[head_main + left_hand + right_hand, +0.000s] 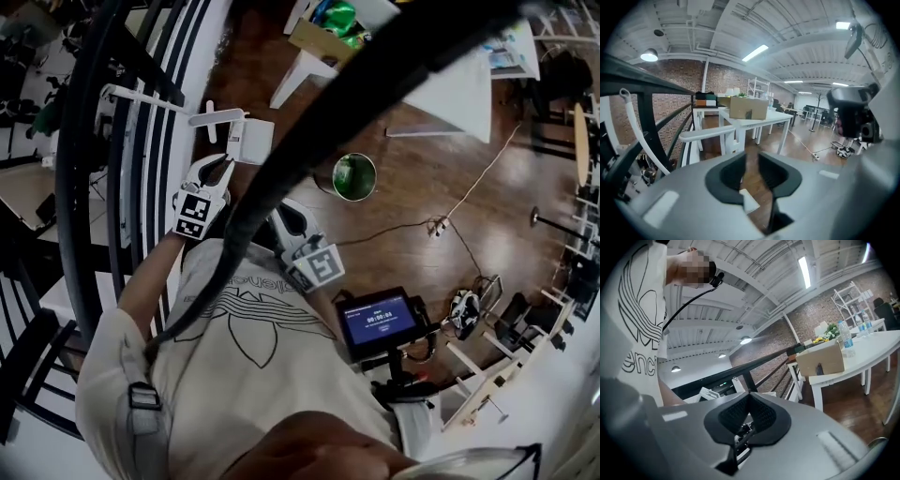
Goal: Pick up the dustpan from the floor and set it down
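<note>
A white boxy thing with a bar handle, seemingly the dustpan, stands on the wooden floor by the black railing. Its handle bar shows level just beyond my left jaws. My left gripper points at it from just short, apart from it. In the left gripper view my left gripper has its jaws drawn together to a thin slit with nothing between them. My right gripper hangs close to the person's chest, partly behind a black cable. In its own view my right gripper is shut and empty.
A black railing runs along the left. A green bin stands on the floor to the right of the dustpan. White tables carry a cardboard box. A cord and power strip lie on the floor. A screen device sits near the person.
</note>
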Tool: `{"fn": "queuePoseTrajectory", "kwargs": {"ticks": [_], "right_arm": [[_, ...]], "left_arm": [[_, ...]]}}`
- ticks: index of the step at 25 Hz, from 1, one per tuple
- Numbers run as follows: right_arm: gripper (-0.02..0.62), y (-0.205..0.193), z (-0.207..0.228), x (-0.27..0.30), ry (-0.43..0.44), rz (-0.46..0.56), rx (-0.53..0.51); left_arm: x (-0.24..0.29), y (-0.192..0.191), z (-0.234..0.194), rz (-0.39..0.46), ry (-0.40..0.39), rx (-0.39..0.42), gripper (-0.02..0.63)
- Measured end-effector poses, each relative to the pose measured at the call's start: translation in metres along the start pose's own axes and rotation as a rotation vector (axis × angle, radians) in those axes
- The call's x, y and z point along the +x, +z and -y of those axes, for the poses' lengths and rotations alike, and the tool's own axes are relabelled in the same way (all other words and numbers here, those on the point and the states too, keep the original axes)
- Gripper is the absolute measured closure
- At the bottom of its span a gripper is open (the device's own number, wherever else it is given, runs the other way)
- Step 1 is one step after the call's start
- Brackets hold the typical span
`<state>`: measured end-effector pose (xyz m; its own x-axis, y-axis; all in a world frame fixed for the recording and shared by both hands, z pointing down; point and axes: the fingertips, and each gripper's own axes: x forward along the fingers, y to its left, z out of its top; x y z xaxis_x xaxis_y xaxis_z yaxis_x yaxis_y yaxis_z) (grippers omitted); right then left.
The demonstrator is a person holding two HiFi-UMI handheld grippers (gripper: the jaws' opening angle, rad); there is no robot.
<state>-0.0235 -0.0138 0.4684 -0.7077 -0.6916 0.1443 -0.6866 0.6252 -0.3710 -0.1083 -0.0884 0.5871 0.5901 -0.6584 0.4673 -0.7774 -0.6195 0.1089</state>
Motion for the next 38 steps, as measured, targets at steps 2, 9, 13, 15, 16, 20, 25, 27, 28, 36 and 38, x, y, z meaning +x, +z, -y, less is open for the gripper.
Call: {"fn": "queuePoseTrajectory", "kwargs": {"ticks": [2, 9, 13, 15, 16, 20, 25, 27, 28, 36, 38], "right_arm": [[0.594, -0.006, 0.015, 0.005, -0.023, -0.021, 0.029], [0.594, -0.059, 0.036, -0.006, -0.163, -0.138, 0.180], [0.594, -0.084, 0.046, -0.021, -0.219, -0.159, 0.212], [0.594, -0.085, 0.051, -0.021, -0.229, -0.144, 0.207], [0.594, -0.082, 0.052, -0.020, -0.226, -0.133, 0.199], [0.594, -0.058, 0.042, -0.021, -0.199, -0.065, 0.169], [0.594, -0.014, 0.039, -0.012, -0.137, 0.047, 0.082], [0.594, 0.003, 0.037, -0.012, -0.118, 0.080, 0.055], [0.594, 0.010, 0.036, -0.013, -0.111, 0.090, 0.045], [0.594, 0.029, 0.018, 0.003, -0.025, 0.128, -0.028], [0.594, 0.026, 0.020, 0.007, -0.022, 0.113, -0.033]], "left_arm": [[0.036, -0.017, -0.025, -0.021, 0.024, -0.009, 0.328], [0.132, -0.041, -0.087, 0.030, 0.102, -0.013, 0.298], [0.162, -0.036, -0.094, 0.064, 0.103, 0.050, 0.322], [0.170, -0.037, -0.099, 0.003, 0.116, 0.080, 0.567], [0.172, -0.037, -0.100, -0.038, 0.121, 0.075, 0.564], [0.147, -0.012, -0.081, -0.094, 0.107, 0.007, 0.560], [0.090, 0.073, -0.066, -0.032, 0.117, 0.031, 0.558], [0.070, 0.098, -0.059, -0.007, 0.116, 0.045, 0.560], [0.062, 0.107, -0.057, 0.002, 0.118, 0.051, 0.561], [0.042, 0.133, -0.052, 0.018, 0.147, 0.050, 0.561], [0.049, 0.130, -0.053, 0.017, 0.133, 0.054, 0.561]]}}
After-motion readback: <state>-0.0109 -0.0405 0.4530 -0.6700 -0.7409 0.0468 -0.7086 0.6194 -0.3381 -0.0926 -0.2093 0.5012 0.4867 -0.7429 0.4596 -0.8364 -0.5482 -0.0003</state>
